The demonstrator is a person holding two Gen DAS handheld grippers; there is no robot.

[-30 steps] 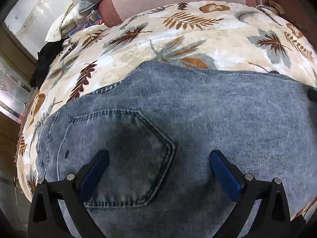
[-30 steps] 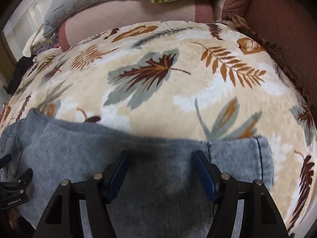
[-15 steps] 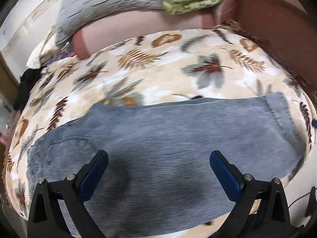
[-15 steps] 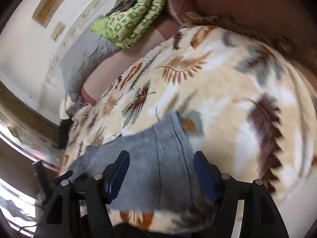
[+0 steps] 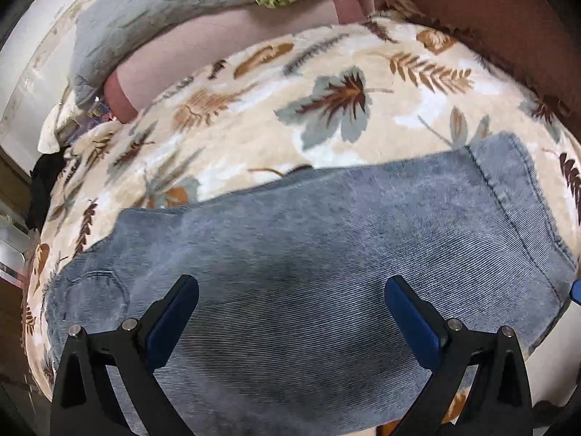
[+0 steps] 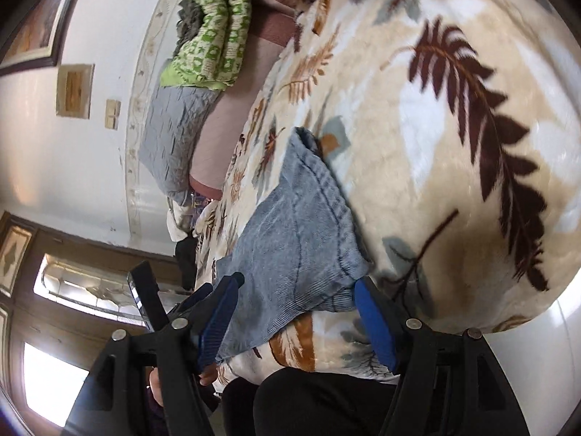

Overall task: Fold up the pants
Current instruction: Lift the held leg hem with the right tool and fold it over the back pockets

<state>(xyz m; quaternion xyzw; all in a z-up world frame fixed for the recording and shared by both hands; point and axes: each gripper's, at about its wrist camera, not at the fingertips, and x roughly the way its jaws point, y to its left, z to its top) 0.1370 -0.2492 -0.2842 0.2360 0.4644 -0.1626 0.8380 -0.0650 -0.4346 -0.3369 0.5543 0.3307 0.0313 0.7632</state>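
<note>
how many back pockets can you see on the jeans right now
1. A single back pocket shows on the jeans, at their far left end in the left wrist view, just beyond the left claw. A second pocket may be folded underneath, out of sight.

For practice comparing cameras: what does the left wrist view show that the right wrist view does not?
Only the left wrist view shows the back pocket and the pants' full length. Only the right wrist view shows the framed picture, the window and the person's dark-clothed leg. Both show the pants, leaf blanket, green quilt, and open jaws.
</note>
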